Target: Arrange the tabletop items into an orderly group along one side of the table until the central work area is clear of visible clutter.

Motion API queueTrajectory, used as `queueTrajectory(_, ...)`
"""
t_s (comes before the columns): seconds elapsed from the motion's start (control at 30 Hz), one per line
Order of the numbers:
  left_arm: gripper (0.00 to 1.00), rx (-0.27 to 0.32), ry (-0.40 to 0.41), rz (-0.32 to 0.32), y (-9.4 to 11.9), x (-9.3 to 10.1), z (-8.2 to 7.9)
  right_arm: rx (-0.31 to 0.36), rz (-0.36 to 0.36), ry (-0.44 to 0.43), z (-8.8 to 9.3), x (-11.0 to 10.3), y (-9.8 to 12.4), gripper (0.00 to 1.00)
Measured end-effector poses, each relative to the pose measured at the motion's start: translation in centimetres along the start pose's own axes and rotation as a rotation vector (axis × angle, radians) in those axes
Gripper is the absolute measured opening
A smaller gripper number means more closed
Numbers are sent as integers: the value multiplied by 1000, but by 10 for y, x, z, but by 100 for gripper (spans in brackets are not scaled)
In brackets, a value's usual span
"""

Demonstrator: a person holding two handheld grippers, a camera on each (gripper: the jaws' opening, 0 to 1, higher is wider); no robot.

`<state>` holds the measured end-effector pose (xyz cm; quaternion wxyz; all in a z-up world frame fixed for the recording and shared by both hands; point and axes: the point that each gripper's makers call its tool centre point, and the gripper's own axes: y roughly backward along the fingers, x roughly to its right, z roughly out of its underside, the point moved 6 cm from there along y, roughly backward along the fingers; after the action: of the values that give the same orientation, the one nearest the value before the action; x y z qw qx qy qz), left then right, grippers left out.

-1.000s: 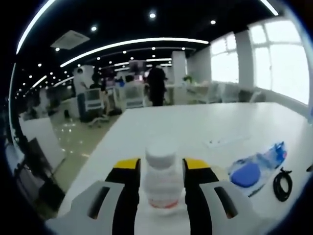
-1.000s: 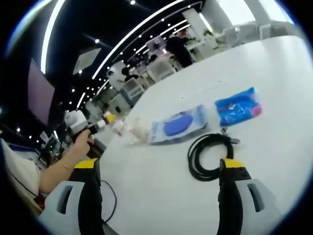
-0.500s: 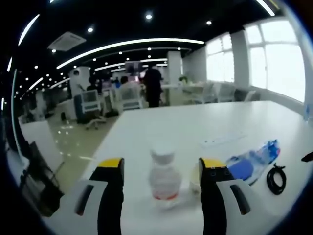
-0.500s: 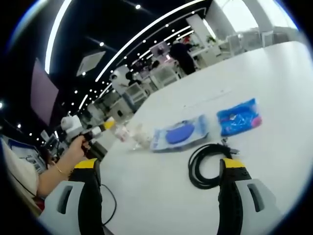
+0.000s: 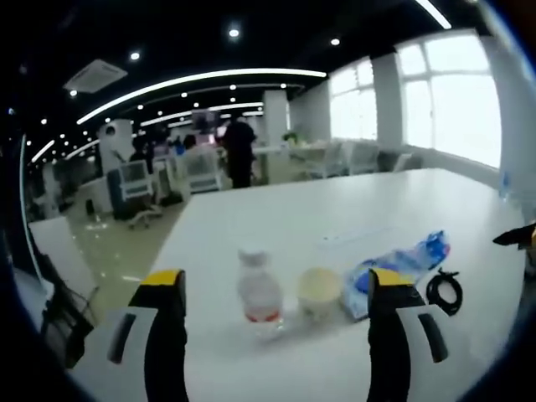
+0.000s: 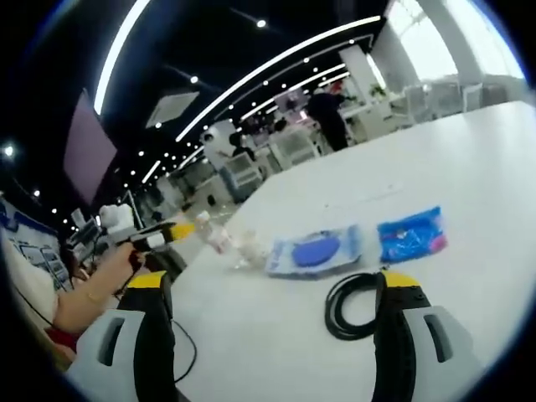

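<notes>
Now, in the left gripper view, the left gripper (image 5: pixel 266 289) stands released, jaws spread wide; the bottle (image 5: pixel 259 288) sits lower centre beside a cup (image 5: pixel 319 291). A second ago those jaws clamped it, so back straight out.

In the right gripper view, the right gripper (image 6: pixel 272 289) gapes empty, cable (image 6: pixel 352 303) between its jaws at lower centre; close squarely.

Tongs (image 5: pixel 274 289) spread wide — bottle (image 5: pixel 259 291) beside cup (image 5: pixel 319 292).
</notes>
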<state>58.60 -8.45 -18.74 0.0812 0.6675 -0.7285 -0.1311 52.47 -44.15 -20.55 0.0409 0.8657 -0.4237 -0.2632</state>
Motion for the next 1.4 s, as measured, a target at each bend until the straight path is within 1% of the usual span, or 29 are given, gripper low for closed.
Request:
queueTrajectory(0.17,90,-1,44,75,23,17,-5,-3,-2,18,2,-10,8,99)
queueTrajectory(0.3,92,6,23,98,44,25,-12,-1,-5,29,3,-16,14,99)
queueTrajectory(0.4,93,10,26,121,58,30,-16,0,-6,37,4,-21,19,99)
queueTrajectory(0.53,95,18,24,141,75,36,-15,2,-7,46,3,-23,25,99)
queueTrajectory(0.73,97,6,42,175,87,44,-8,5,-1,70,3,-27,35,100)
queueTrajectory(0.9,99,-7,34,205,100,60,-2,8,16,92,3,-28,45,100)
queueTrajectory(0.97,99,-11,30,212,103,64,0,7,21,95,4,-29,48,100)
queueTrajectory(1.1,99,-15,24,222,109,70,3,10,28,99,5,-30,55,99)
queueTrajectory(1.23,99,-18,35,238,117,75,4,12,33,102,6,-31,61,99)
queueTrajectory(1.4,99,-19,23,249,123,80,6,12,43,105,9,-30,67,99)
